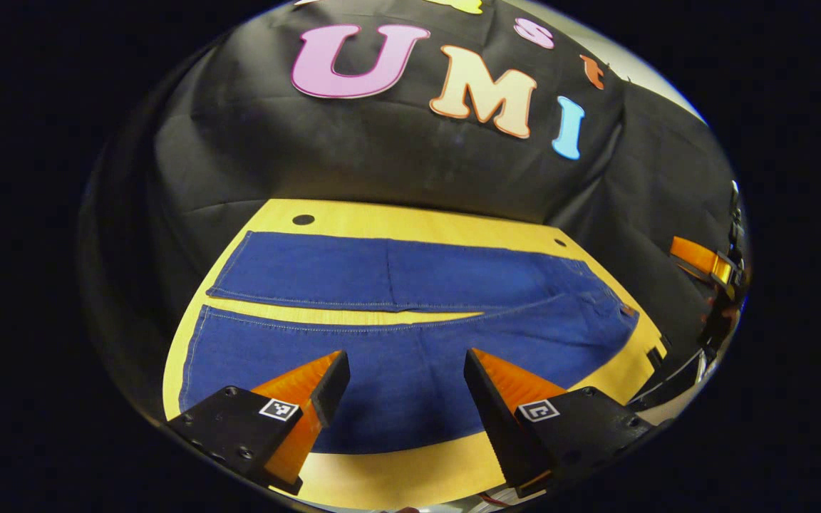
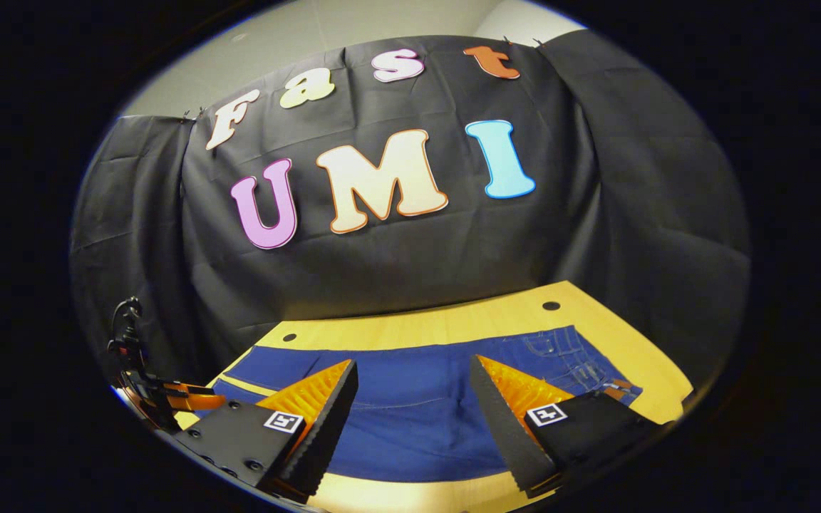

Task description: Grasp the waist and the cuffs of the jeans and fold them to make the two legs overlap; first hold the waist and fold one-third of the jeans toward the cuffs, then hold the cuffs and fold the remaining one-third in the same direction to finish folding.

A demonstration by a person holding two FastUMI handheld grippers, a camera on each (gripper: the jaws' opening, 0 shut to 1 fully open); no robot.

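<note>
Below both open tools, jeans flat on table

We see the dark blue denim jeans lying flat on the yellow wooden table, legs spread apart toward the left, waist at the right. The left gripper hovers above the nearer leg, its jaws wide apart, empty.

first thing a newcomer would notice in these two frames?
The blue jeans spread flat across the yellow table, legs side by side and not yet overlapped, waist toward the right in the left gripper view. Next, both open grippers hang above the denim with nothing held: left gripper over the near leg, right gripper nearer the waist.
</note>
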